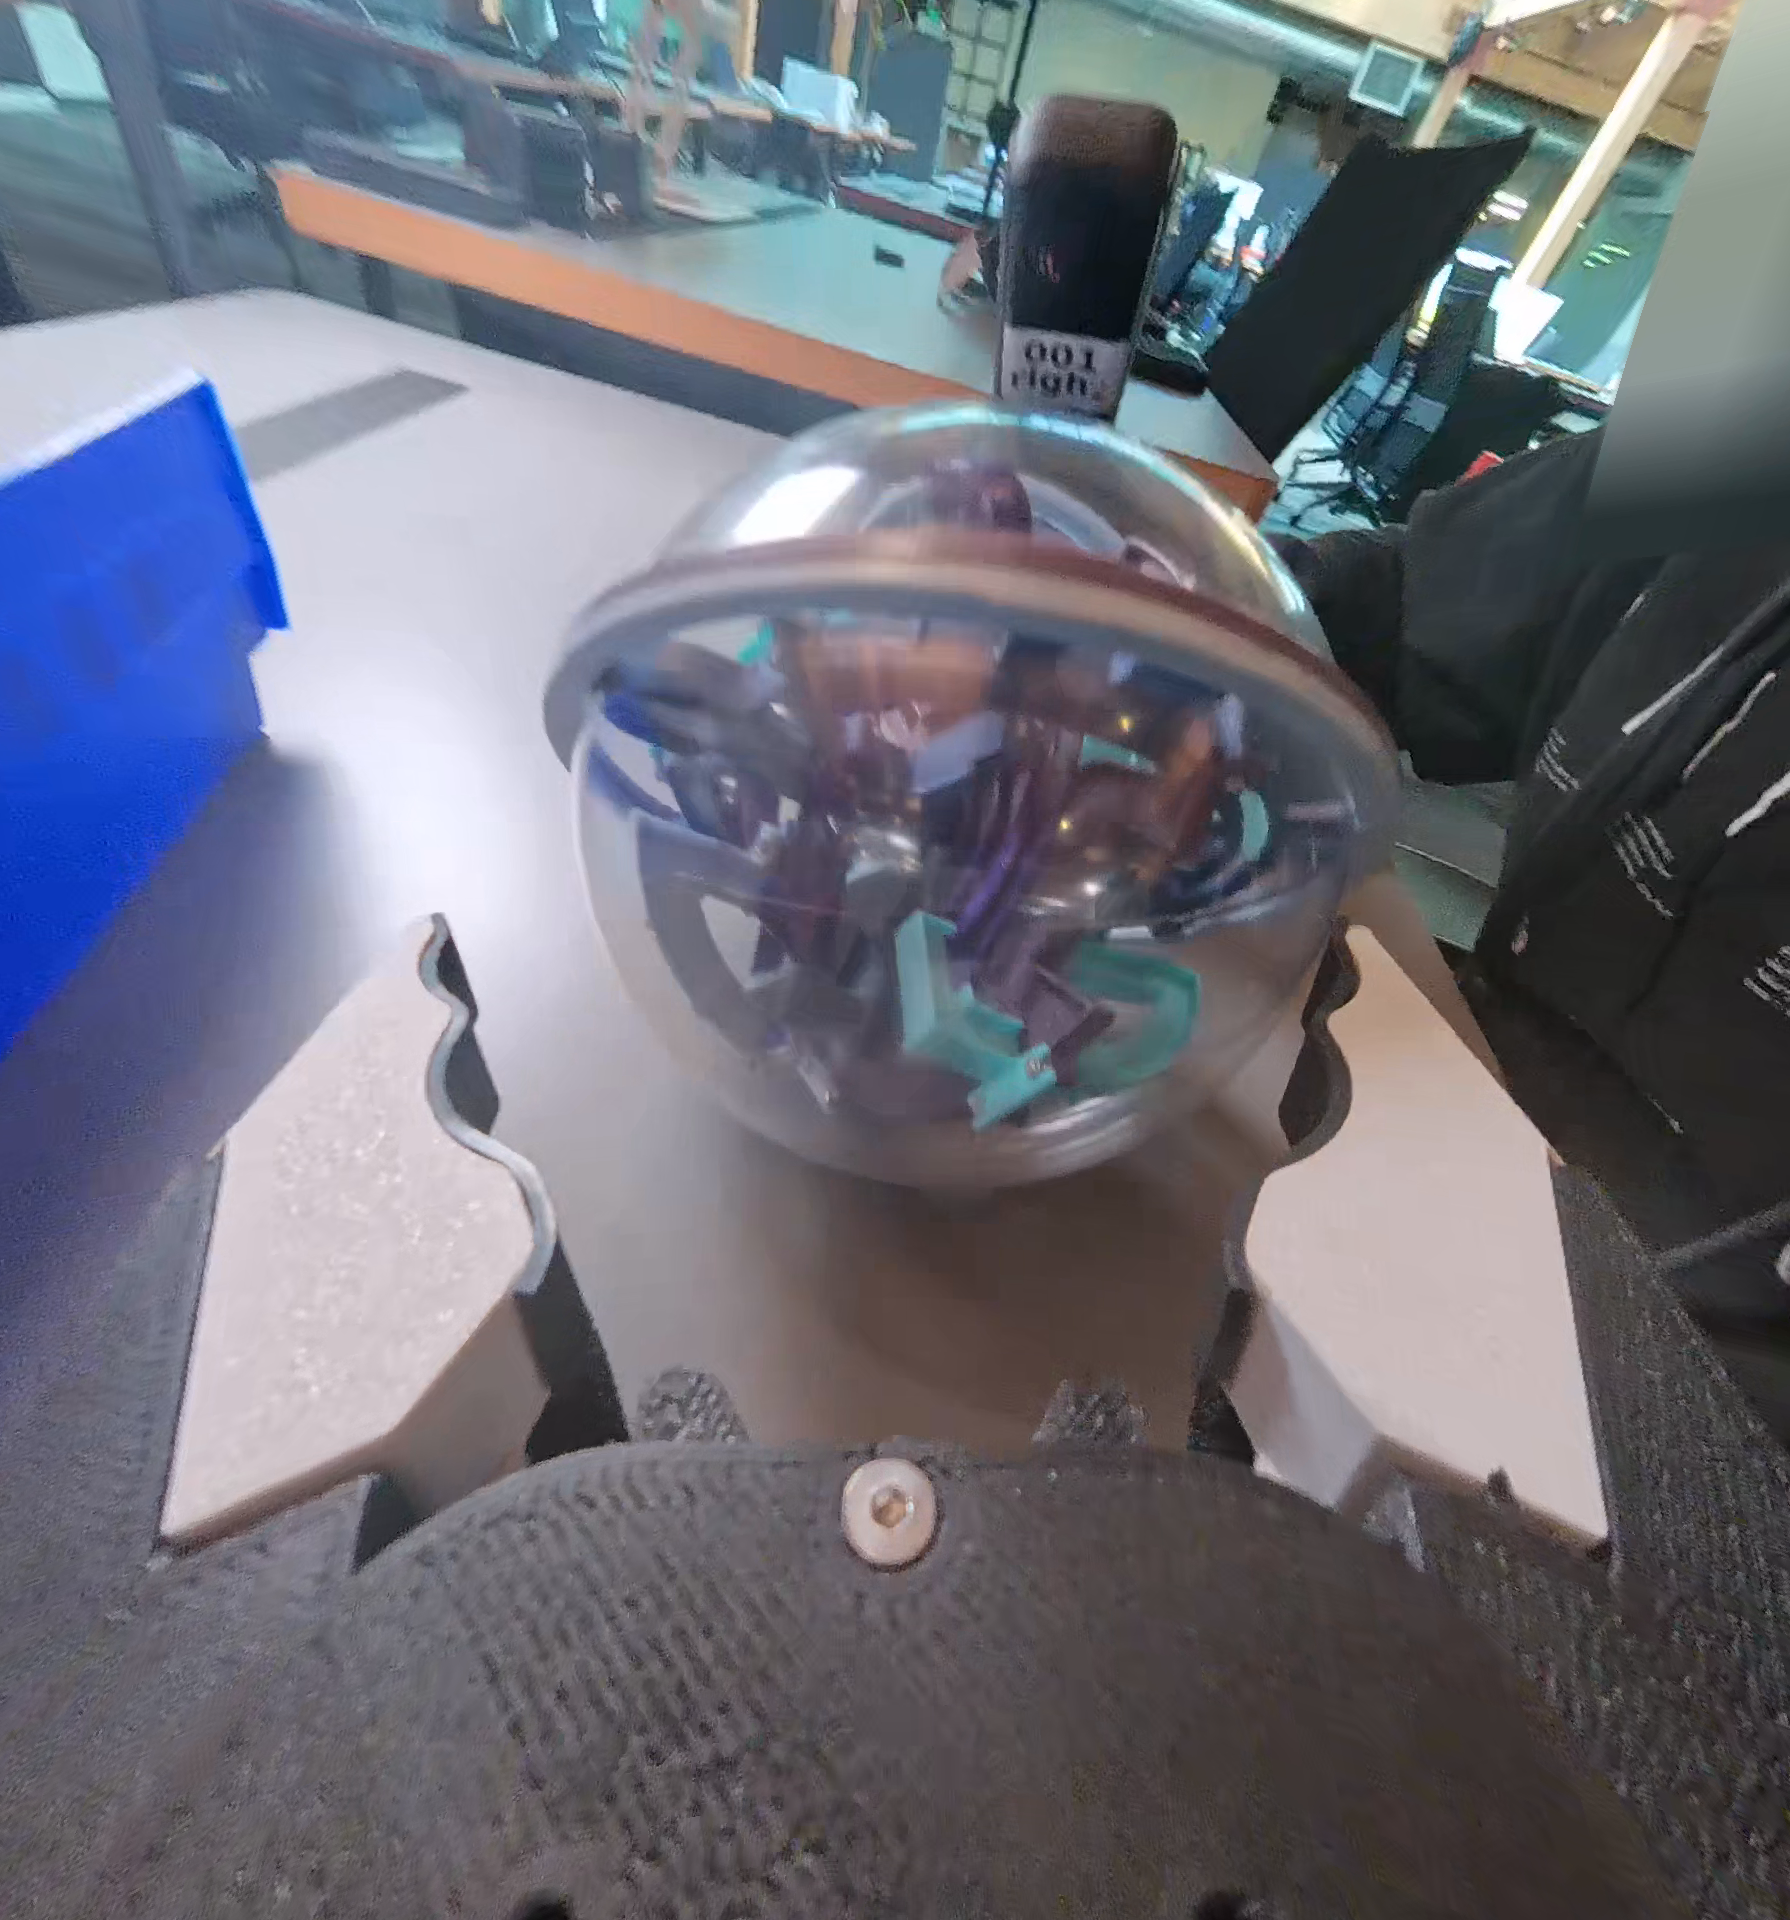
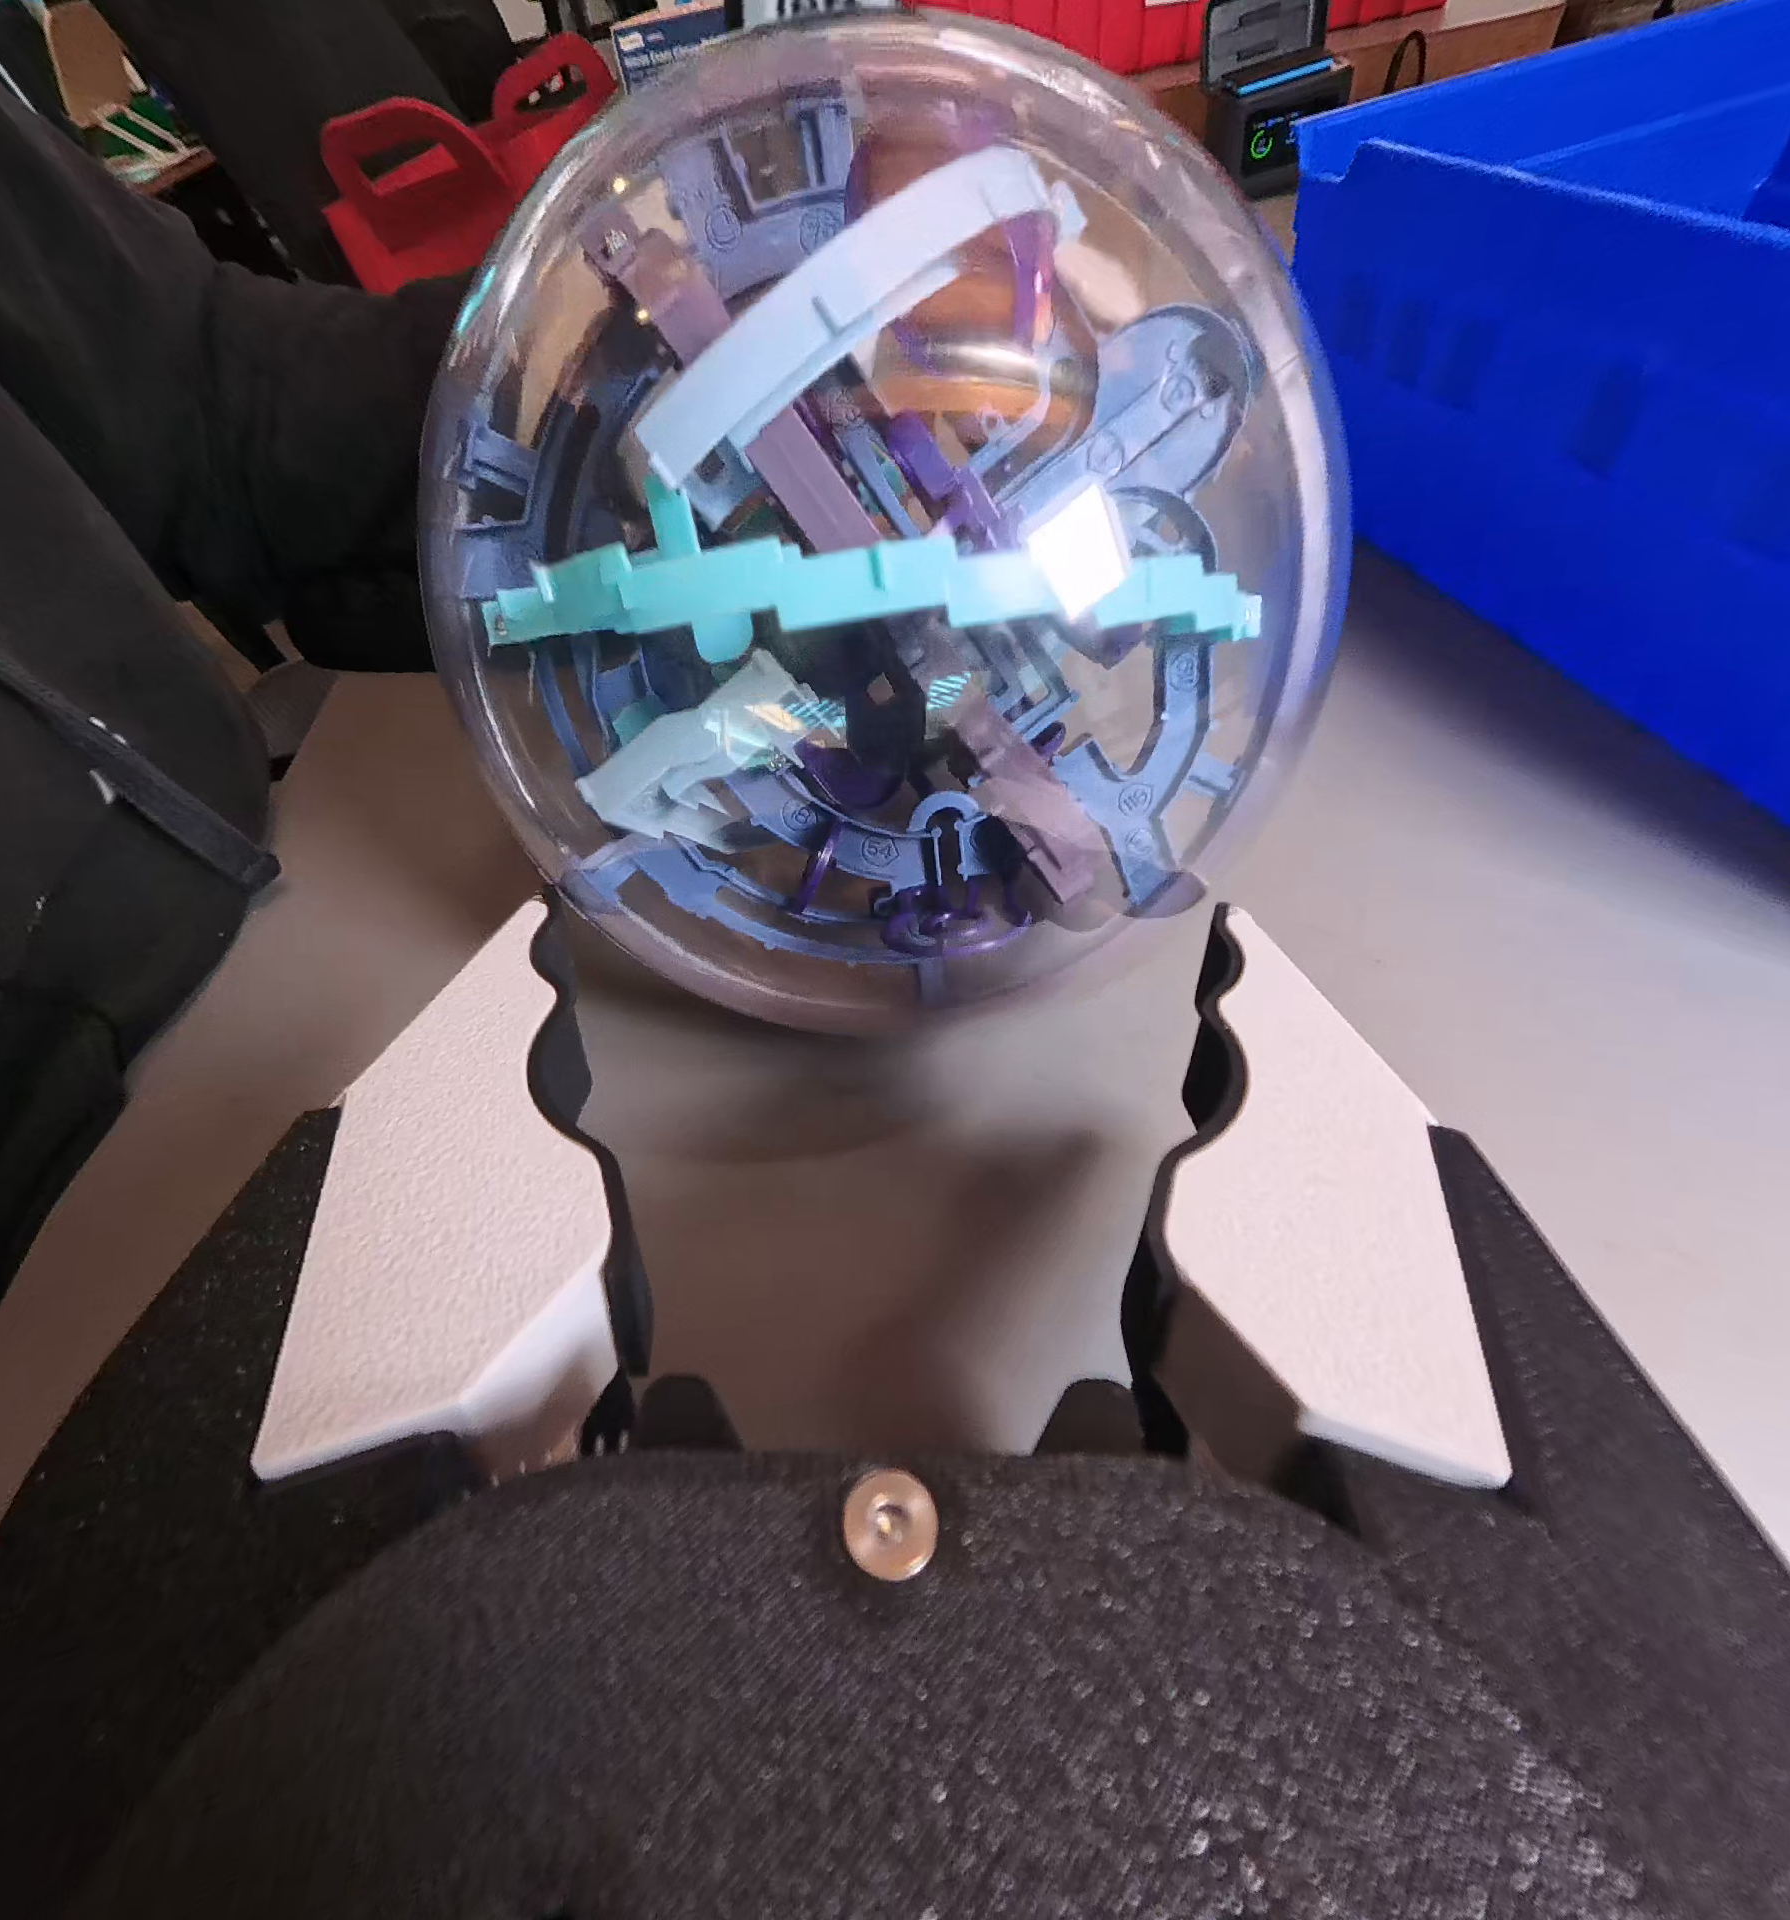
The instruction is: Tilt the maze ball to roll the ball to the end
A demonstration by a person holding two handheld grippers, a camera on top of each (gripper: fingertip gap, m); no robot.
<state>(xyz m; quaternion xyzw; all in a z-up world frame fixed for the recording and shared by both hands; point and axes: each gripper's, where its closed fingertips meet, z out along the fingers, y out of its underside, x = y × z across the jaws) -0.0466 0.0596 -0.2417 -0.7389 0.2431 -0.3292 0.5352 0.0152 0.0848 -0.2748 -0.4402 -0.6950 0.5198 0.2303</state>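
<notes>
we see a grey table [image 1: 475, 488] (workshop benches behind), a blue bin [image 2: 1597, 468]; both grippers [image 1: 880, 935] [image 2: 875, 914] gape around the maze ball [image 2: 875, 520], gripping nothing.

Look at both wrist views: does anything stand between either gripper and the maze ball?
Nothing visible does. The maze ball sits on the table right at the open right gripper, and just ahead of the open left gripper. The blue bin stands off to one side.

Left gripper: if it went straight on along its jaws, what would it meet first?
The maze ball, most likely. The clear sphere sits straight ahead of the left gripper, whose jaws stand wide open; the right-hand finger already looks at or near the shell, though blur leaves contact unclear.
</notes>
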